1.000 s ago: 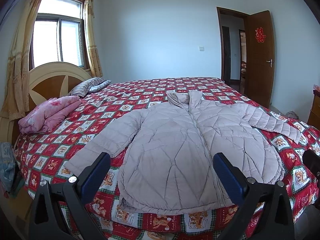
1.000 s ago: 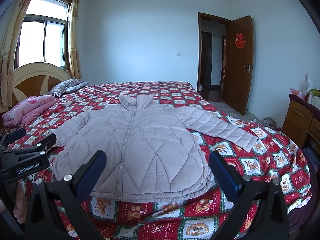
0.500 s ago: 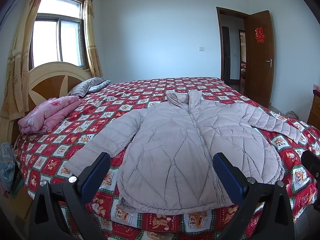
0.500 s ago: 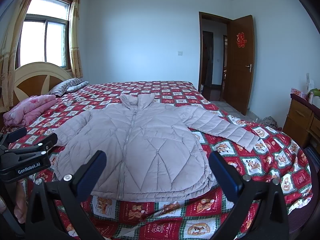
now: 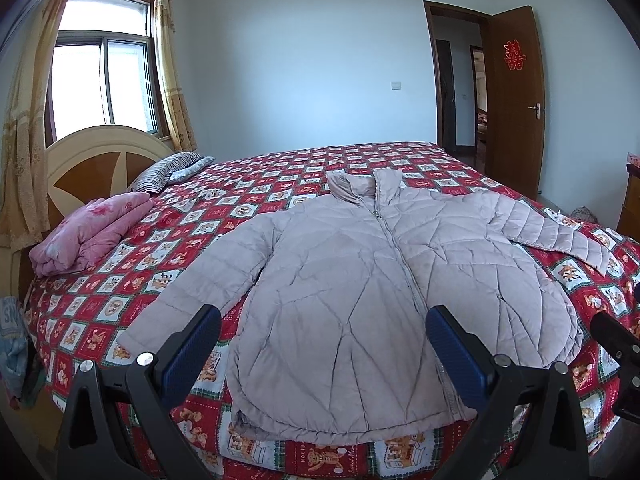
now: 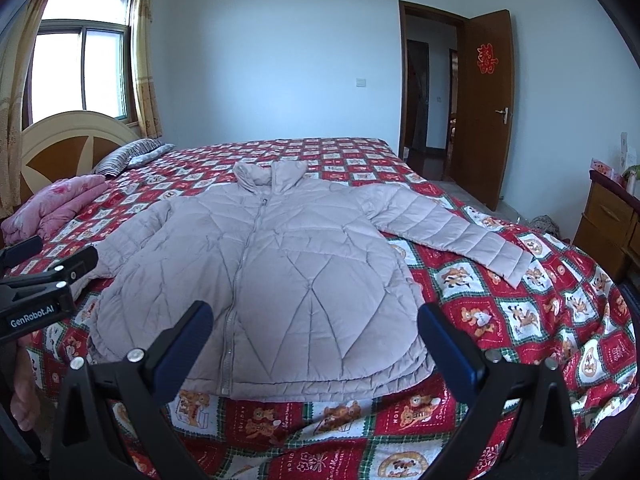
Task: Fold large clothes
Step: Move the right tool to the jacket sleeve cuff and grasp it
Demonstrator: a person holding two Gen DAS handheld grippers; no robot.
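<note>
Jacket (image 5: 360, 280): zipped, spread flat on bed (image 5: 280, 184), hem at near edge
Left hand-held gripper (image 5: 323, 350): wide apart, empty
Right hand-held gripper (image 6: 315, 344): wide apart, empty

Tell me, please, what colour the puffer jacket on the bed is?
Pale greyish-pink; the puffer jacket shows best in the right wrist view.

Jacket (image 5: 360, 280): quilted, matt, puffy cloth with a metal-look zip. Bedspread (image 6: 500, 320) is printed cloth, blanket (image 5: 92, 232) soft pink cloth, headboard (image 5: 92, 160) and door (image 6: 486, 108) smooth, semi-gloss wood. Left gripper (image 5: 323, 344) and right gripper (image 6: 316, 340): matt black plastic, textured blue pads (image 5: 456, 356), shiny metal screws.
</note>
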